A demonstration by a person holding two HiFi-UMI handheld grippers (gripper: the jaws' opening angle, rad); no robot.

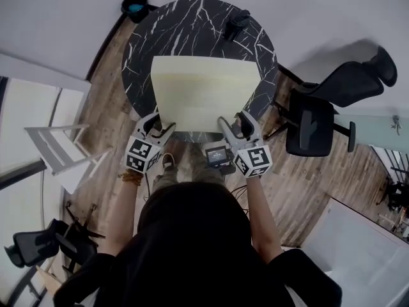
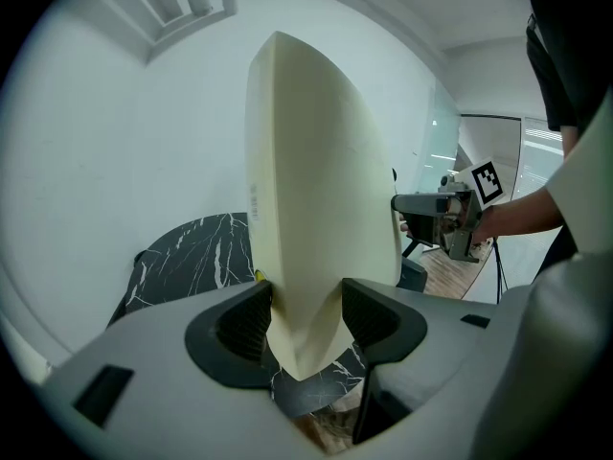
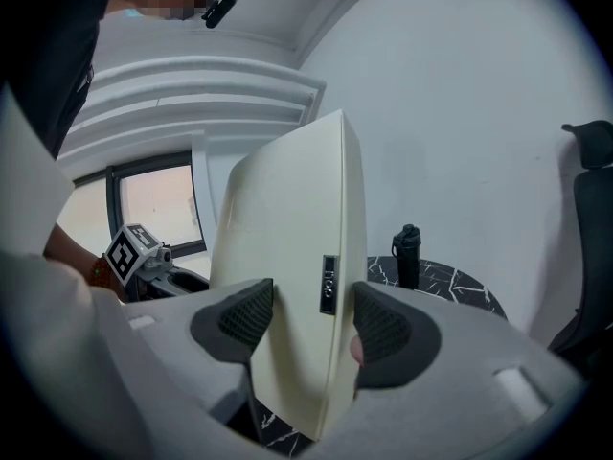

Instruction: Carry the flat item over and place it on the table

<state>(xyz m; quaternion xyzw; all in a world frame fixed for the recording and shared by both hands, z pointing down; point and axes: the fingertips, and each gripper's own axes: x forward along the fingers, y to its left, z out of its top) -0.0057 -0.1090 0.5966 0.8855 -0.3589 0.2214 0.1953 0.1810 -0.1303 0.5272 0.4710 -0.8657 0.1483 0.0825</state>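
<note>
Two tongs: left tongs (image 1: 161, 125) at 7 o'clock, right tongs (image 1: 235, 124) at 5, each clamped on board (image 1: 204, 89) corner | board over tabletop (image 1: 192, 24) | seems stiff, light, slick; keep near corners

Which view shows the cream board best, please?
The head view: the board shows its whole top face, over the table. Both gripper views show it only nearly edge-on, clamped between the jaws.
</note>
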